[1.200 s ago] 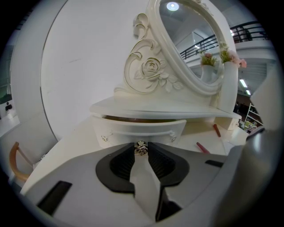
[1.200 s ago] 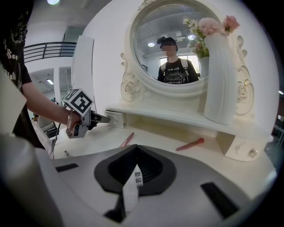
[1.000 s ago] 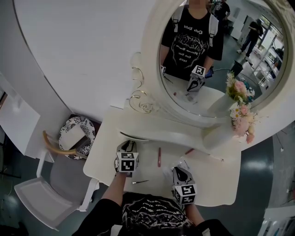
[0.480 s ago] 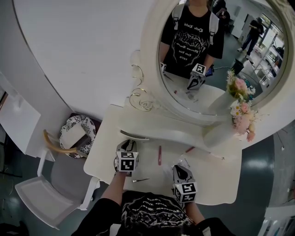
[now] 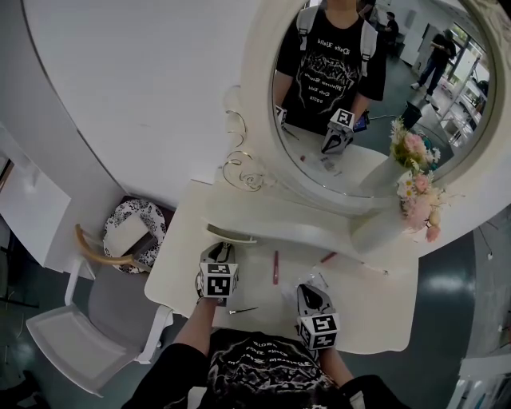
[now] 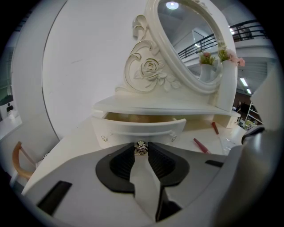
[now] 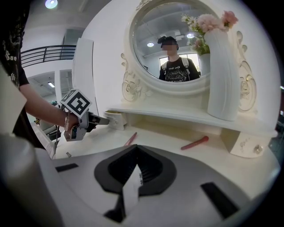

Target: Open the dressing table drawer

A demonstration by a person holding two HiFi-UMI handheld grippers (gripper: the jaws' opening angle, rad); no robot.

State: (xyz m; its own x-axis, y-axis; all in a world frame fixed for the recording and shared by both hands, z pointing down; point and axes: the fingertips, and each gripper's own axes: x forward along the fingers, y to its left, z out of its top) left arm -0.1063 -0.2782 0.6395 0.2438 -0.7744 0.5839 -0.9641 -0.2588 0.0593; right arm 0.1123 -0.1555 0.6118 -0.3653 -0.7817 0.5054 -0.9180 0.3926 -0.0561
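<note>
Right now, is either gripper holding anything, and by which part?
The left gripper grips the partly open drawer by its metal knob; the right gripper, jaws together, holds nothing.

- This was a bedroom-style set inside a large indoor hall, not a home.
- It was furnished with a white dressing table [image 5: 375,315], an ornate oval mirror [image 5: 375,160], a vase of flowers [image 5: 379,232] and a chair [image 5: 80,339].
- A mezzanine railing [image 6: 242,32] and ceiling lights [image 7: 51,3] showed beyond.
- Other people [image 5: 440,54] stood reflected in the glass.
</note>
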